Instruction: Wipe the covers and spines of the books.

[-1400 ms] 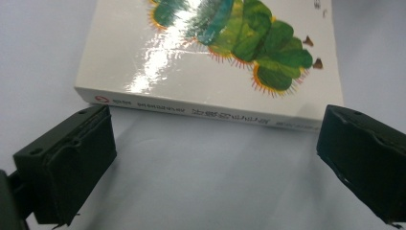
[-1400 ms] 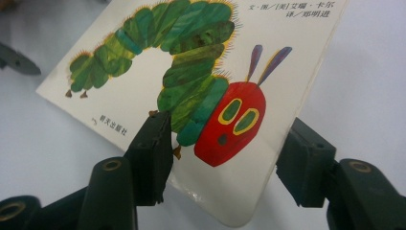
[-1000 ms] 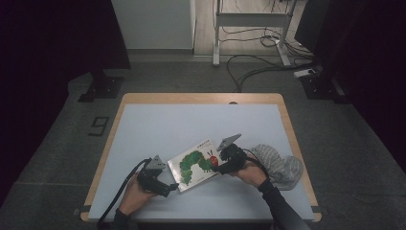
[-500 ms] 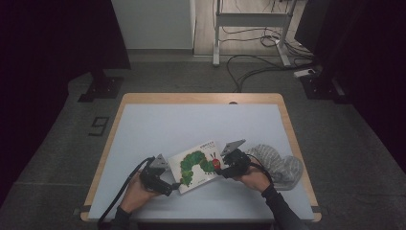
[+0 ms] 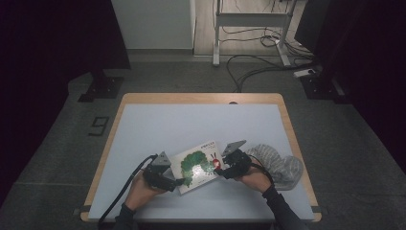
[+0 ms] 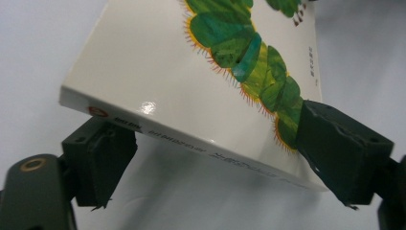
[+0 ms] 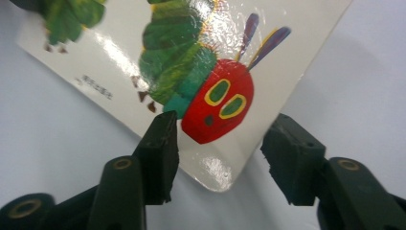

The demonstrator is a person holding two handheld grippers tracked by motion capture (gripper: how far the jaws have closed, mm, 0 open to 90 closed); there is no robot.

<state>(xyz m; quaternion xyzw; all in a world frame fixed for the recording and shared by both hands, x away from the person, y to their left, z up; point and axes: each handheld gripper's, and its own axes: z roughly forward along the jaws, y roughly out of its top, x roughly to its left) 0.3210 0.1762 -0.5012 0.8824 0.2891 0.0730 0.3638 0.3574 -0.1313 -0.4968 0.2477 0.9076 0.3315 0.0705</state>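
A picture book (image 5: 198,165) with a green caterpillar on its white cover lies slanted near the table's front edge. My left gripper (image 5: 178,181) is at its near-left spine corner. In the left gripper view the jaws have just been closing and my left gripper (image 6: 210,143) holds the book (image 6: 158,72), one pad under the spine and one on the cover, with that edge raised off the table. My right gripper (image 5: 219,171) is at the book's right corner. Its jaws have just been opening, and my right gripper (image 7: 222,143) straddles the caterpillar's red head (image 7: 220,100) without pinching.
A crumpled grey striped cloth (image 5: 277,163) lies just right of my right hand. The pale blue table top (image 5: 191,120) has a wooden rim. Cables and a stand's legs (image 5: 249,28) are on the floor beyond the table.
Both hands stay at the book's two ends. The right hand has edged a little toward the table's front, and the book has hardly shifted.
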